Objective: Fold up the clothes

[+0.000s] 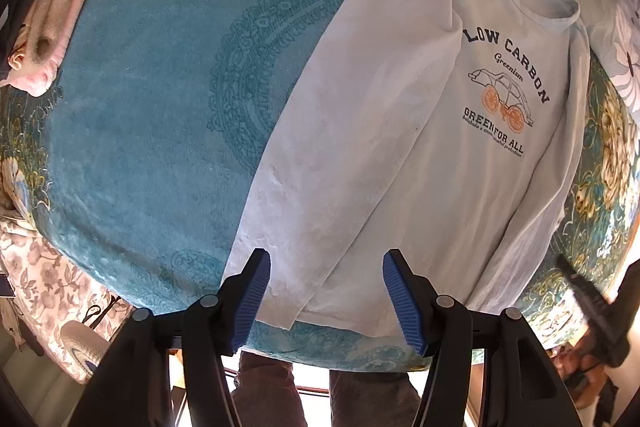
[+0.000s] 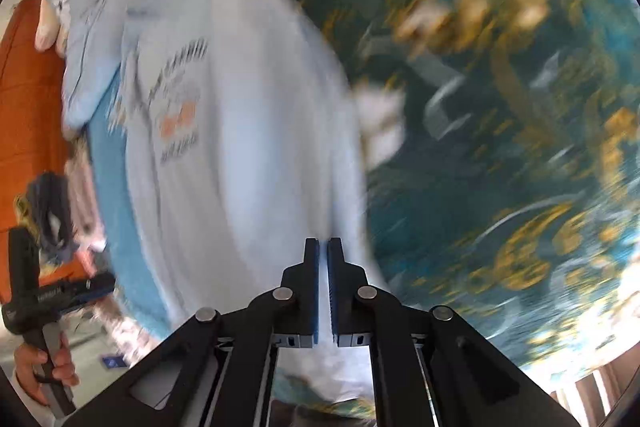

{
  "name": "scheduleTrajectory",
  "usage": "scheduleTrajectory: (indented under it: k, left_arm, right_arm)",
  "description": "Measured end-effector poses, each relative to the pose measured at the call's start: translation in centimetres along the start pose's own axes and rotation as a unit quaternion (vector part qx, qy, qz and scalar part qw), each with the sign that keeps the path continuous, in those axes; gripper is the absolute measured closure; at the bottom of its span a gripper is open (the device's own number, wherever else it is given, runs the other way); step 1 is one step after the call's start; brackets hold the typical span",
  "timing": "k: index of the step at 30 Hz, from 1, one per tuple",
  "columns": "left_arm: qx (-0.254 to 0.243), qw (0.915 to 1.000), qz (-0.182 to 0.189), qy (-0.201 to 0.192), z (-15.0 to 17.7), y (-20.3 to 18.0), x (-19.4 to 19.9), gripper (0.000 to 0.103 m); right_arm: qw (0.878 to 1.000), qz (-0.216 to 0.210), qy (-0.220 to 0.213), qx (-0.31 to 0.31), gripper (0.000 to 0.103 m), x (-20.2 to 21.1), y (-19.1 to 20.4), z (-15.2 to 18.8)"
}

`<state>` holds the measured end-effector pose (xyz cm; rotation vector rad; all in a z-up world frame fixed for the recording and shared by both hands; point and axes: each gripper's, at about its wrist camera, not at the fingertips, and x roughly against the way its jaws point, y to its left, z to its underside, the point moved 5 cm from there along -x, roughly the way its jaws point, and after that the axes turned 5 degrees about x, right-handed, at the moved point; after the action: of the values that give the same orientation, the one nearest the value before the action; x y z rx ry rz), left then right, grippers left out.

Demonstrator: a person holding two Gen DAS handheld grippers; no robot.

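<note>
Left wrist view: pale long-sleeved cotton shirt [image 1: 400, 147] lies flat on teal floral blanket [image 1: 160, 87]; soft, light, best pinched at the hem. Left gripper [image 1: 326, 291] gapes; right gripper [image 2: 323, 291] nearly closed, empty.

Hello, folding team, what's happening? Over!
Left gripper open above shirt hem. Right gripper shut, view blurred. White shirt flat on blue blanket, sleeves folded in. Nothing blocking.
</note>
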<state>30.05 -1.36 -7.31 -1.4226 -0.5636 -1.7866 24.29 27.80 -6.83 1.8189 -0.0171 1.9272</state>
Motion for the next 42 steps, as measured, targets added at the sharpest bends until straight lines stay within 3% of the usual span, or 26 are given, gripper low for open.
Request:
scheduleTrajectory:
  k: [3,5,10,14,20,27,30,31,33,34,36,42]
  left_arm:
    - [-0.084,0.9958,-0.032,0.021,-0.2,0.5,-0.5,0.040]
    - [-0.079,0.9960,-0.034,0.023,-0.5,0.6,-0.7,0.040]
    - [-0.079,0.9957,-0.042,0.025,-0.9,0.4,-1.2,0.039]
    - [-0.114,0.9915,-0.063,0.002,-2.1,0.3,-2.5,0.038]
    - [-0.159,0.9802,-0.118,-0.001,-3.7,2.5,-5.9,0.038]
    - [-0.127,0.9883,-0.086,0.003,-4.4,3.8,-6.9,0.043]
    - [-0.141,0.9875,-0.071,0.004,-4.3,3.0,-7.0,0.065]
    - [-0.146,0.9875,-0.059,0.008,-4.3,2.6,-7.0,0.080]
    - [-0.157,0.9862,-0.051,0.013,-4.2,2.1,-6.9,0.089]
    - [-0.160,0.9858,-0.046,0.017,-4.1,1.9,-6.8,0.099]
    - [-0.166,0.9854,-0.030,0.026,-4.2,1.7,-6.4,0.100]
    - [-0.208,0.9779,-0.018,-0.010,-5.8,2.7,-2.4,0.100]
  right_arm:
    - [0.998,0.023,-0.037,-0.036,0.100,3.0,-3.3,-2.7]
    - [0.997,0.015,-0.043,-0.063,0.100,4.6,-5.4,-4.3]
    - [0.999,-0.009,-0.041,-0.030,0.099,5.8,-5.0,-6.3]
    - [1.000,-0.018,0.000,-0.018,0.099,3.0,-2.4,-2.9]
    - [0.998,-0.031,0.045,-0.019,0.098,0.4,-0.8,-0.7]
    - [0.997,-0.024,0.045,-0.057,0.090,0.4,-1.7,0.1]
    - [0.995,-0.024,0.038,-0.084,0.088,0.5,-2.3,0.3]
    - [0.995,-0.024,0.036,-0.093,0.088,0.6,-2.4,0.4]
    - [0.993,-0.028,0.029,-0.108,0.088,0.8,-2.1,0.6]
    - [0.993,-0.030,0.027,-0.113,0.088,0.9,-1.7,0.8]
    - [0.992,-0.033,0.021,-0.123,0.088,1.2,-0.9,1.2]
    - [0.992,-0.024,0.003,-0.122,0.088,2.7,2.5,2.8]
